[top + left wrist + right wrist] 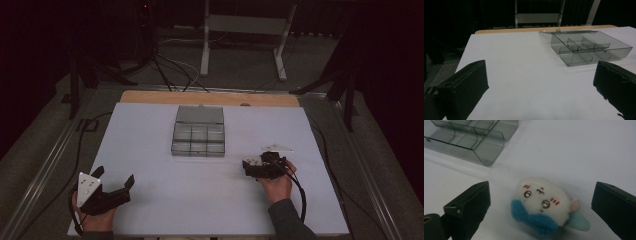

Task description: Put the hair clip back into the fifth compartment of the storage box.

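White-covered table (200,200) carried everything. Nearest the person, left tongs (116,189) sat at the near left corner, jaws spread wide, nothing between them, idle. Left gripper view showed bare tabletop between the two black jaws, with the tray far ahead.

Right tongs (540,202) were at the near right side of the table, jaws released and straddling a small round white plush toy with blue patch, pink cheeks and pale blue tail (544,207). Toy lay on the table between the jaws, touching neither, face up toward the camera. In the high view the right tongs (262,167) covered that spot, toy itself not made out there.

Farther off, mid-table, stood the smoky clear plastic compartment tray with open lid (199,132), compartments looked empty. Its near corner showed just beyond the toy in the right gripper view (474,140).

Step in hand, likely: pre-grasp on the toy. Next move probably needs the jaws lowered a bit and closed on the soft body, centred, then a lift toward a tray compartment. Soft plush may squash or slip if pinched at the edge.
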